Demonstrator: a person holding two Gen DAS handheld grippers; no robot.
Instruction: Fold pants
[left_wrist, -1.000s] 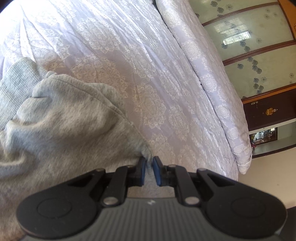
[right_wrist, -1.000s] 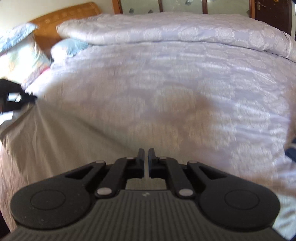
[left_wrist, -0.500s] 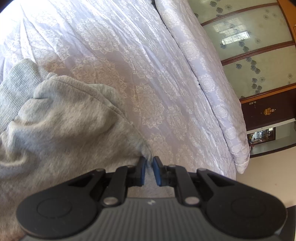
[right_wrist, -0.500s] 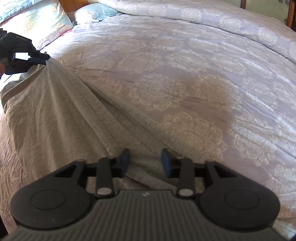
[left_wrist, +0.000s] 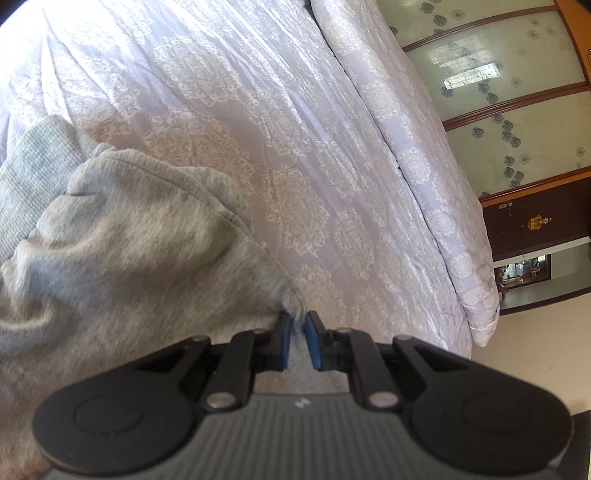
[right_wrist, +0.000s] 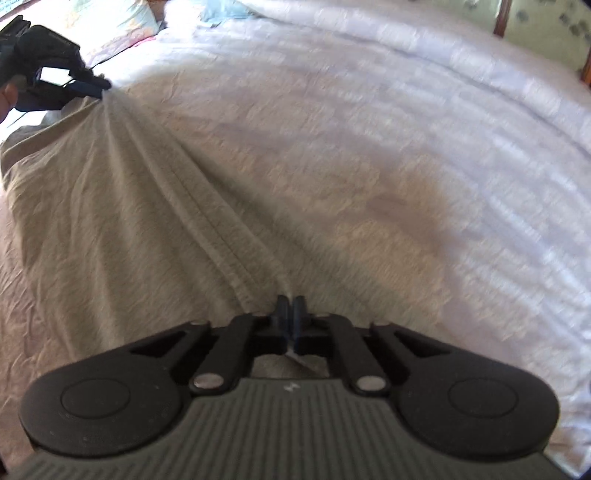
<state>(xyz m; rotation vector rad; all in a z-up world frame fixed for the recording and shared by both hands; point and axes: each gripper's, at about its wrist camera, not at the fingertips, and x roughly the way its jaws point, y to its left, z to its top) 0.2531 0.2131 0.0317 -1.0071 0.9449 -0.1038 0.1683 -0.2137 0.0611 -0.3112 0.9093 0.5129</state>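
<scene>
My right tool (right_wrist: 289, 308) has just been closing. Half a second ago its jaws stood wide over a ridge of cloth; now they are pinched together on that ridge, so I have hold of the pants (right_wrist: 122, 206) at this end. My left tool (left_wrist: 296, 325) has not changed: it is clamped on a bunched edge of the same grey cloth, as it was a second ago. In the right view it shows at the far upper left (right_wrist: 79, 86), with the cloth drawn up into it.

With both ends gripped, I judge the grasping step done and the pants ready to be lifted or pulled taut for a fold.

The pants lie on the bed (right_wrist: 406, 129), on its pale patterned cover, toward my left side of it. Their long axis runs from one tool to the other; in the right view that is a slant from lower centre up to the far left, marked by straight creases fanning from each pinch. I cannot tell which end is the waist.
</scene>
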